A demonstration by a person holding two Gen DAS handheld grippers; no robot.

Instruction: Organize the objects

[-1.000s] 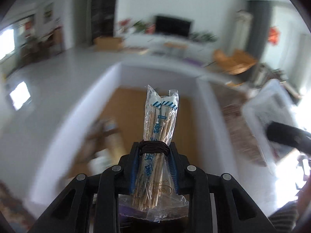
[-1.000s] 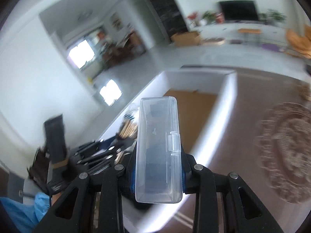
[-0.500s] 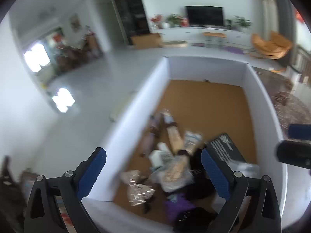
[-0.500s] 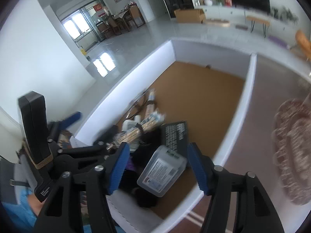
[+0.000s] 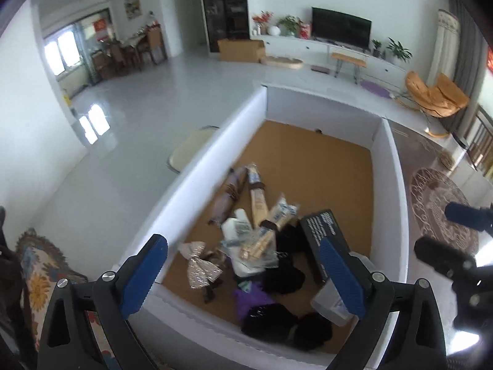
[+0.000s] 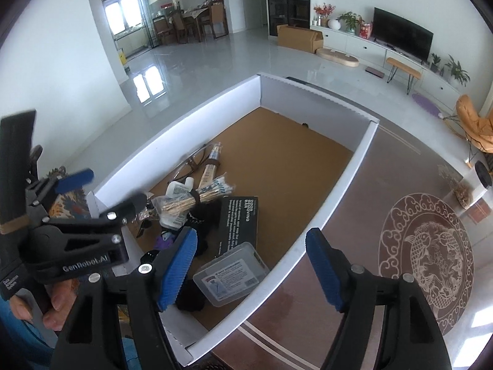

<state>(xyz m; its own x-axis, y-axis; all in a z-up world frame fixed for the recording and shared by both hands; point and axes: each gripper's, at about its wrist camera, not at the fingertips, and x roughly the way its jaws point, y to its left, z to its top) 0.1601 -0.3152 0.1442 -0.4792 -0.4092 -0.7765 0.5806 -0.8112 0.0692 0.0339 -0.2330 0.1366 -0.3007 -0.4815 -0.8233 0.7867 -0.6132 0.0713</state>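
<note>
A white-walled box (image 5: 197, 169) with a brown floor lies under both grippers. In it lies a bagged bundle of wooden sticks (image 5: 277, 222) tied with a brown band, on top of a pile of small items. My left gripper (image 5: 242, 241) hangs above that pile, open and empty. The clear plastic case (image 6: 231, 277) rests in the box's near corner beside a black box with white print (image 6: 243, 225). My right gripper (image 6: 251, 232) is above the case, its jaws opening, with nothing between its blue pads (image 6: 178, 265). The stick bundle (image 6: 203, 195) shows here too.
A white bottle (image 5: 235, 228), a silver glitter bow (image 5: 200, 268), a purple item (image 5: 249, 296) and black fabric pieces crowd the box's near half; its far half is bare floor. A round patterned rug (image 6: 428, 259) lies right of the box. A hand (image 6: 58, 305) holds the left gripper.
The left gripper was shut on the stick bundle and the right on the clear case. Both jaws opened; both things now lie in the box. Both cameras tipped down toward the box.
</note>
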